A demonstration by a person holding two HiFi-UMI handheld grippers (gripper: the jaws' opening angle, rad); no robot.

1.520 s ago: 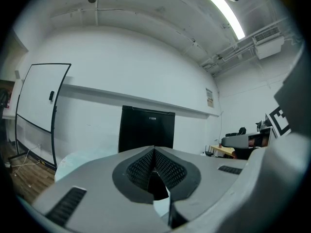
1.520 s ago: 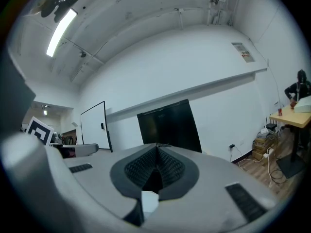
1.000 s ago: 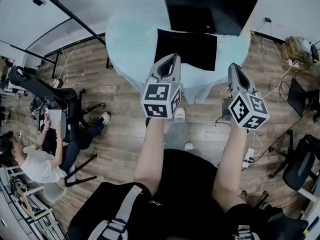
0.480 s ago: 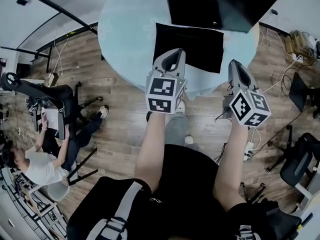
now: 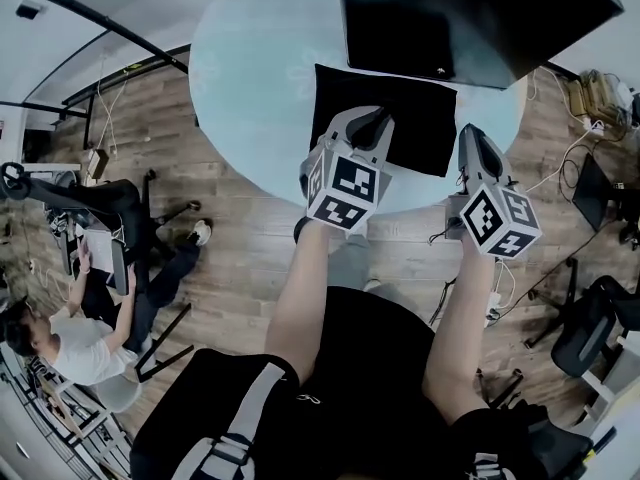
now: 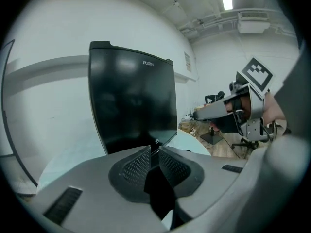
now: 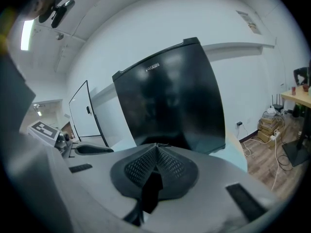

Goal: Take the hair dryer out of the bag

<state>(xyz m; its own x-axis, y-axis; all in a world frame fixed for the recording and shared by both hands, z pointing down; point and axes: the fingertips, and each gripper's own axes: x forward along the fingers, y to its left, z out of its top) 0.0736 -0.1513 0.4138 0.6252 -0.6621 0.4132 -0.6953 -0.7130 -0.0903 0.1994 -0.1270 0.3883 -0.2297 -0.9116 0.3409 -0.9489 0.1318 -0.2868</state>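
Note:
A flat black bag (image 5: pixel 420 118) lies on the round pale-blue table (image 5: pixel 260 68); no hair dryer shows anywhere. My left gripper (image 5: pixel 376 125) hangs over the bag's near left part. Its jaws have just been opening: a narrow gap stands between the pads (image 6: pixel 141 164) and nothing is in it. My right gripper (image 5: pixel 471 140) is shut and empty, beside the bag's right edge near the table rim. In the left gripper view the bag's dark surface (image 6: pixel 160 157) lies just beyond the left gripper (image 6: pixel 154 149). The right gripper (image 7: pixel 156 145) points at the black panel.
A big black upright panel (image 5: pixel 470 18) stands on the table behind the bag, filling both gripper views (image 6: pixel 131 101) (image 7: pixel 170 101). A person (image 5: pixel 60 328) sits at the left by office chairs. Cables and a power strip (image 5: pixel 498 313) lie on the wood floor at the right.
Both grippers have moved forward and down toward the table. The left one has rolled and now sits over the black bag, with its jaws parted a little. The right stays shut.

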